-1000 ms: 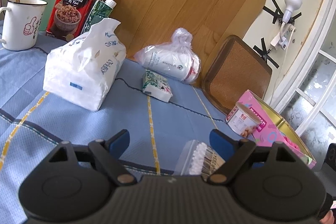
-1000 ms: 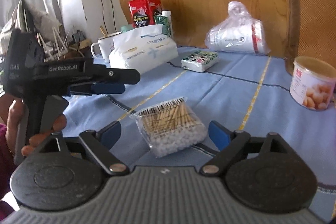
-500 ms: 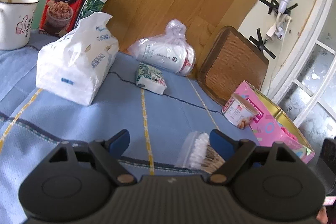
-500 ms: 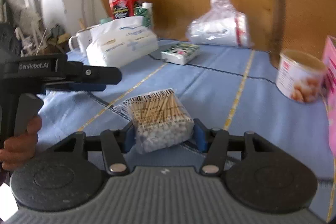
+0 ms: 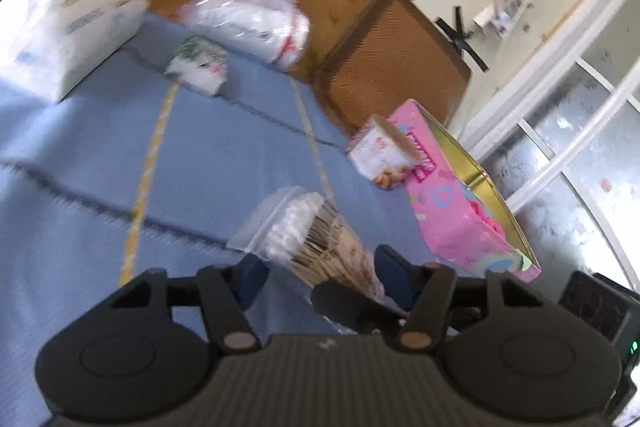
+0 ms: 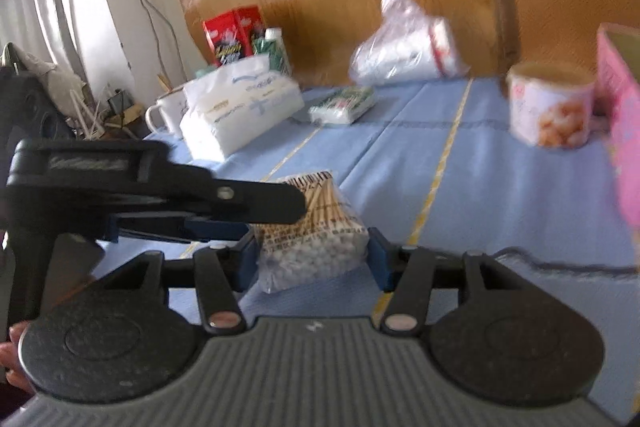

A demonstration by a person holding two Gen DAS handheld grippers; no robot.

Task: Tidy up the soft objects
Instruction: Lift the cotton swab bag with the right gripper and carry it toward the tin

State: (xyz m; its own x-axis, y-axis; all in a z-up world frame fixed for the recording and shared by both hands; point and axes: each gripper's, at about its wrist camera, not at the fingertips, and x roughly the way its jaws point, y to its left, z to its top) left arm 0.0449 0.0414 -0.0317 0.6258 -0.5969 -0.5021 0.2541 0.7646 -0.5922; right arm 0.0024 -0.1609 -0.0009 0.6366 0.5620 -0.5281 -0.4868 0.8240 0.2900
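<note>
Fingers of both grippers have just closed — right gripper (image 6: 312,257) and left gripper (image 5: 320,273) clamping the swab pack (image 6: 316,227).

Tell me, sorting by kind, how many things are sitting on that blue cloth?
Tissue packs: 2, large, small
Plastic bags of goods: 2, cotton swabs, white bag
Tubs and boxes: 3, snack tub, pink box, red box
Mug: 1
Green carton: 1
Total: 9

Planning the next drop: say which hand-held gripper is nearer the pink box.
Right. The right hand-held gripper is on the pink box's side of the swab bag; the left hand-held gripper comes from the far side. Both were just closing around it.
</note>
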